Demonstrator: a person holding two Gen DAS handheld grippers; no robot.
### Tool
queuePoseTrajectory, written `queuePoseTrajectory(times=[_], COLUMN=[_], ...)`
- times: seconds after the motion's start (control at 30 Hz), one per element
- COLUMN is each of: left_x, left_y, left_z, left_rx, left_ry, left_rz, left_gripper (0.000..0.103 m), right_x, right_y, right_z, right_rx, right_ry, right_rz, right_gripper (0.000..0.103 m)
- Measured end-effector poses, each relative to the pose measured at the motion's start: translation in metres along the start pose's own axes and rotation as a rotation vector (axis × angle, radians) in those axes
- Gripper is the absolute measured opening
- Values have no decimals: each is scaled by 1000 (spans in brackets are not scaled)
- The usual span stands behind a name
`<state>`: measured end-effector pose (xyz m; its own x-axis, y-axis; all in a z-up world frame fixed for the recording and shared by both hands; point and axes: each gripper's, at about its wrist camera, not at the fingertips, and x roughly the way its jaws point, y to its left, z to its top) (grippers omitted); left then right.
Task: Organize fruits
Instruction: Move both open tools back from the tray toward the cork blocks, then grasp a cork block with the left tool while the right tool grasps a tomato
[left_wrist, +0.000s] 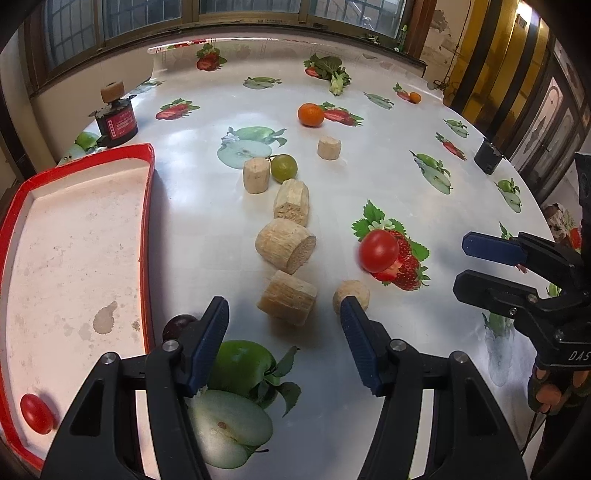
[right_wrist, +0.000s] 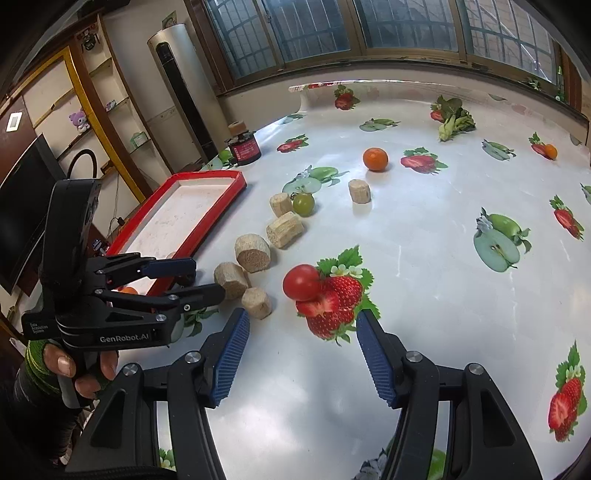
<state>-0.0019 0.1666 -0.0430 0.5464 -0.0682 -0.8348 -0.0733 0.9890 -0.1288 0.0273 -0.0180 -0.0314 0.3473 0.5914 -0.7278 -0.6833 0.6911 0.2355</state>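
While the red tray (left_wrist: 147, 206) lies at the far left of the table (left_wrist: 207, 229), one small red tomato (left_wrist: 36, 413) rests in its near corner; just right of the tray's near end, a dark plum-like fruit (left_wrist: 177, 325) sits partly hidden behind a finger of the left tongs (left_wrist: 284, 314), which hang released and hold nothing; between and beyond those fingers, a loose line of pale cut wooden blocks (left_wrist: 286, 245) runs away toward the far side, with a green grape-like fruit (left_wrist: 283, 168) touching or just beside the farthest block of that line; farther still, an orange tangerine (left_wrist: 311, 115) stands alone; right of the blocks, a red cherry tomato (right_wrist: 302, 282) lies on a printed strawberry, near and ahead of the right tongs (right_wrist: 301, 336), which are likewise released and empty; at the far right edge, a second small orange fruit (right_wrist: 550, 150) sits well apart from everything else.
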Motion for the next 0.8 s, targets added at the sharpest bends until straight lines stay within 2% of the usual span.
queuePoseTrajectory(times=[0.1, 0.2, 0.27, 0.3, 0.47, 0.7, 0.8], left_x=[8, 16, 18, 19, 15, -4, -10], left_y=[2, 2, 3, 3, 5, 10, 11], left_z=[1, -1, -2, -1, -3, -7, -8], left_rx=[-5, -4, 8, 14, 12, -10, -15], left_ry=[19, 39, 23, 21, 10, -16, -26], left_rz=[-28, -45, -43, -41, -54, -62, -55], left_gripper=[62, 54, 35, 31, 31, 31, 31], right_x=[10, 20, 25, 28, 43, 64, 74], right_y=[0, 2, 3, 3, 4, 10, 10], right_z=[5, 9, 12, 14, 20, 22, 20], right_rx=[0, -2, -3, -3, -5, -32, -34], right_ry=[9, 17, 20, 20, 38, 70, 87], right_rz=[-4, -11, -14, -17, -29, -53, -63], right_gripper=[61, 61, 60, 59, 53, 52, 44])
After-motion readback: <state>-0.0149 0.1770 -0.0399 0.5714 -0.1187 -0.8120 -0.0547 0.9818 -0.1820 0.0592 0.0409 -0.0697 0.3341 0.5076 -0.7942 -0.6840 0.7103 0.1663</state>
